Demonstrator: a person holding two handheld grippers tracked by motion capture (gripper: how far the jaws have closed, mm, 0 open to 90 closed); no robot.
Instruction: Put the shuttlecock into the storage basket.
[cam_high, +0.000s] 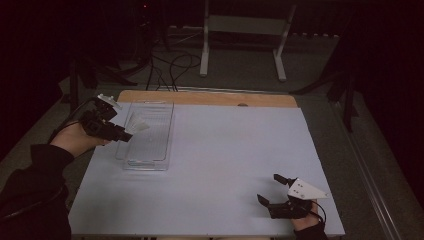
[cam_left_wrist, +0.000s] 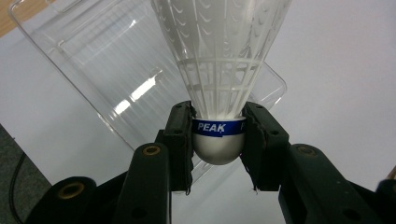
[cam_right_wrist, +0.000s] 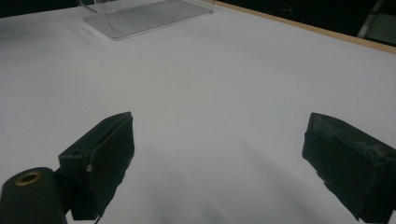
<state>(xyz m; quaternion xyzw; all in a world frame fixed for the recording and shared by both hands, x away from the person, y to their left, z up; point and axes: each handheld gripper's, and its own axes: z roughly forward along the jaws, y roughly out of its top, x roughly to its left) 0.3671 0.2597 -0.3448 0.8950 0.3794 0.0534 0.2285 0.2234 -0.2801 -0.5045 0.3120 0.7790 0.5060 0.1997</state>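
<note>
My left gripper (cam_left_wrist: 218, 135) is shut on a white shuttlecock (cam_left_wrist: 219, 70), clamping its rounded cork with the blue PEAK band; the feathered skirt points away from the jaws. In the high view the left gripper (cam_high: 126, 132) holds the shuttlecock (cam_high: 136, 124) above the left part of a clear plastic tray (cam_high: 159, 150) on the white table. My right gripper (cam_high: 270, 189) rests near the table's front right, jaws wide apart with nothing between them; in the right gripper view its gripper (cam_right_wrist: 217, 154) hovers over bare white tabletop, with the clear tray (cam_right_wrist: 144, 16) far off.
The white sheet (cam_high: 225, 150) covers a wooden table whose far edge (cam_high: 210, 97) shows. Beyond it stand a white frame stand (cam_high: 245, 30) and cables (cam_high: 170, 70) on the floor. Dark surroundings flank both sides.
</note>
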